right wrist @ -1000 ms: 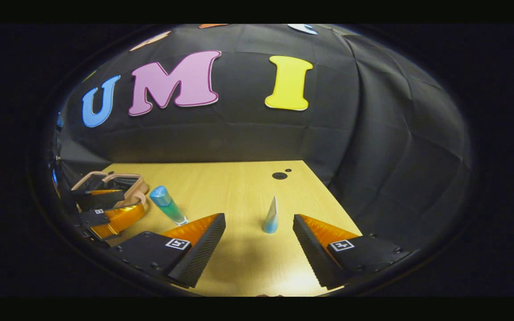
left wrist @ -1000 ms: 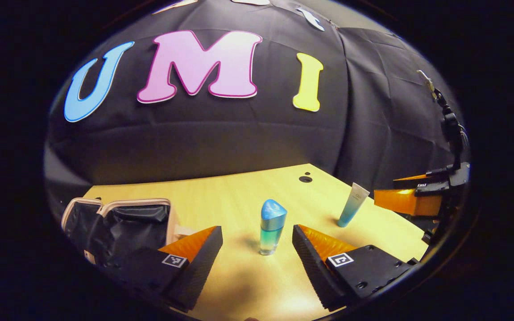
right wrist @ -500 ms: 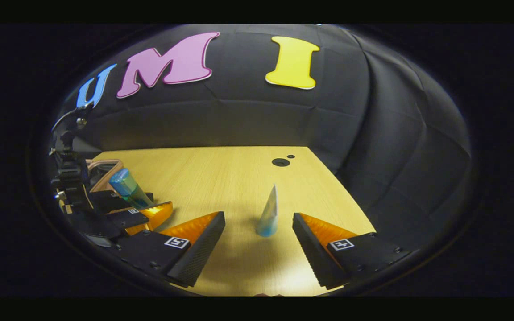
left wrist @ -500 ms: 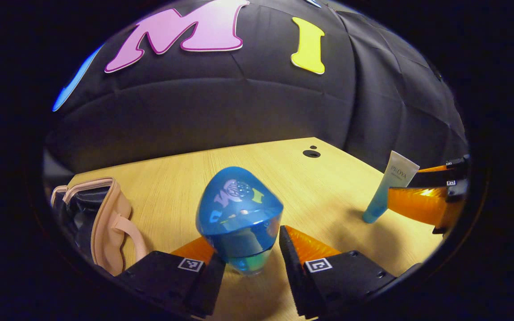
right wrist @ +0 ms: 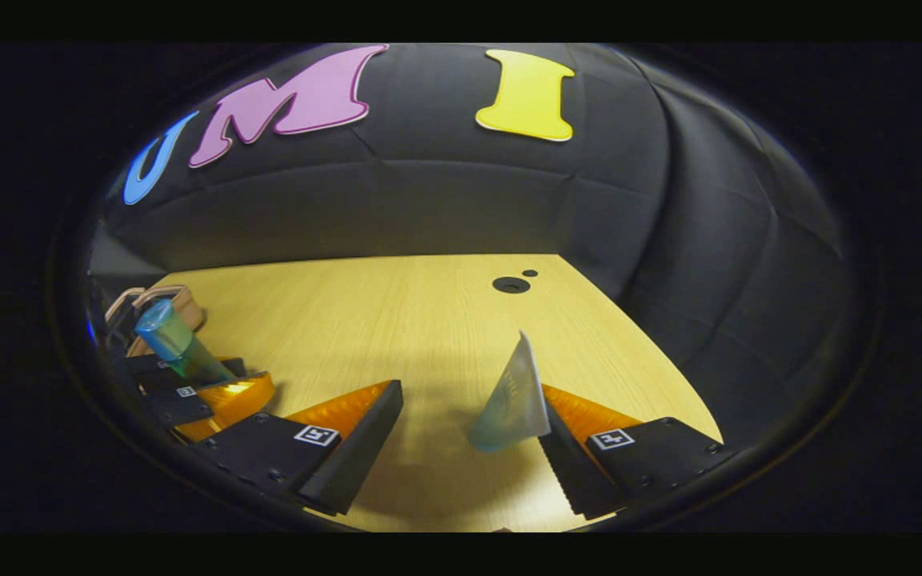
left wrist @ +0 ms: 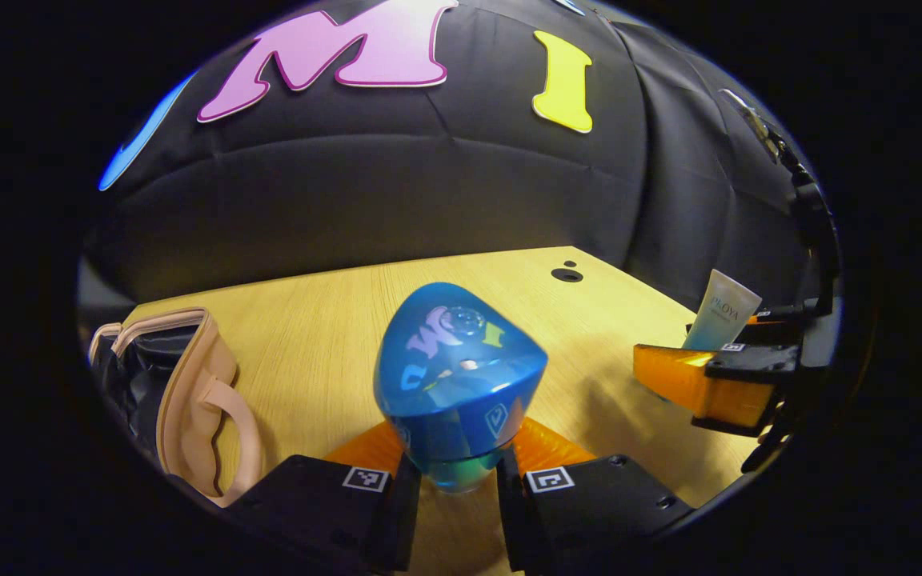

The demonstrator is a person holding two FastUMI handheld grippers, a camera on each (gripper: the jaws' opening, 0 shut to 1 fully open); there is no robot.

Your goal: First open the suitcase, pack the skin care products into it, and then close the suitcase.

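1. At the far left of the left gripper view, the suitcase (left wrist: 158,380) is lying open on the worktop (left wrist: 333,320), its beige rim and handle facing the camera and its dark lining showing inside.
2. At the centre of the same view, the left gripper (left wrist: 451,480) is clamping a blue bottle (left wrist: 457,380): both fingers are pressing on the bottle's lower, clear-green body, and the broad blue cap is rising above them, close to the lens.
3. Whether the bottle's base is touching the worktop cannot be told, because the fingers are hiding it.
4. To the right in that view, the right gripper (left wrist: 705,376) is showing from the side near the worktop's edge, with a pale tube (left wrist: 721,320) standing up just behind its near finger.
5. In the right gripper view, the left gripper is appearing at the far left with the blue bottle between its fingers, tilted, and the suitcase just behind it.
6. At the bottom of that view, the right gripper's jaws are standing wide.
7. The tube is leaning, crimped end up, against the inner face of the right-hand finger (right wrist: 581,456), while the left-hand finger (right wrist: 357,448) is standing well apart from it.
8. The tube's lower end appears to be resting on the worktop between the two fingers.
9. Farther back, a dark round hole (right wrist: 511,284) with a smaller one beside it is marking the worktop.
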